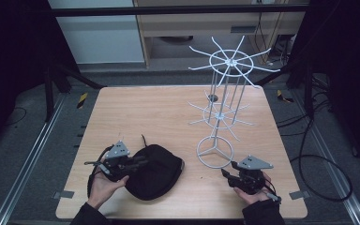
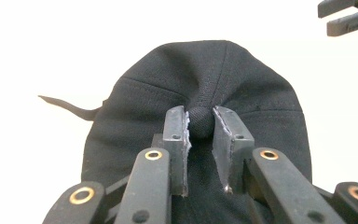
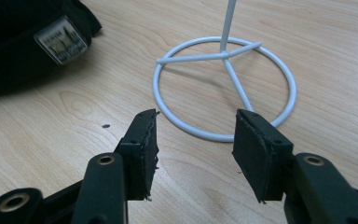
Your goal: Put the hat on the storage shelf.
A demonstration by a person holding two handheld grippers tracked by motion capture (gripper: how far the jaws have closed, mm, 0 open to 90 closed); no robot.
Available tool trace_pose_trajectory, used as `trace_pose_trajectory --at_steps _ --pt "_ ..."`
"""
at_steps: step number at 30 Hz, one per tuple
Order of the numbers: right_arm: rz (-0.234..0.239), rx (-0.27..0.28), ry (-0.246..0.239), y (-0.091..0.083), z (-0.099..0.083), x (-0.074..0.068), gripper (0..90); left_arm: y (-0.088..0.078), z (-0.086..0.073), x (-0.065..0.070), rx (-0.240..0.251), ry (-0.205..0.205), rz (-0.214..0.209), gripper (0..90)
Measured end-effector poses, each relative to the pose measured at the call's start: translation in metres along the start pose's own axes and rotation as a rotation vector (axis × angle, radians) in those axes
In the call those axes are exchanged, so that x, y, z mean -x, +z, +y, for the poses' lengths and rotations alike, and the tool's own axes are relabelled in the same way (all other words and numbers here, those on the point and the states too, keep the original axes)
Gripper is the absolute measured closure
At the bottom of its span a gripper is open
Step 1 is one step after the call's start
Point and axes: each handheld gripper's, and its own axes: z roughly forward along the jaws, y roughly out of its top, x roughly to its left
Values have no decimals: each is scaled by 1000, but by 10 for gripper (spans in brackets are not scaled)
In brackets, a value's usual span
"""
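Note:
A black cap (image 1: 157, 173) lies on the wooden table (image 1: 136, 108) near the front, left of centre. My left gripper (image 1: 143, 162) reaches over it from the left. In the left gripper view the jaws of this gripper (image 2: 200, 122) pinch the cap (image 2: 205, 74) at its bunched crown button. A white wire rack (image 1: 225, 110) with two tiers of spokes stands right of centre on a ring base (image 1: 214, 152). My right gripper (image 1: 227, 169) rests just in front of that base, open, with nothing between its fingers (image 3: 196, 126). The ring base (image 3: 286, 79) lies right ahead of it.
The cap's brim with a small label (image 3: 60, 39) sits to the left in the right gripper view. A thin black strap (image 2: 67, 106) trails from the cap. The rack's spokes (image 1: 258, 68) spread wide over the table's back right. Cables lie on the floor at right.

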Motion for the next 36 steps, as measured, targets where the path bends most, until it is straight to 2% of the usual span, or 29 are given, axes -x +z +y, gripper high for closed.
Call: trace_pose_trajectory --at_steps 13,20,25,36 --pt "-1 0 5 0 0 1 498 -23 8 -1 98 -30 32 752" --pt "-9 9 1 -2 0 1 497 -45 12 -2 215 -59 49 753" --pt "-16 13 17 -4 -1 4 490 -61 16 -1 298 -90 51 752" --pt "-52 30 49 -12 -7 16 480 -88 30 2 447 -150 47 752"
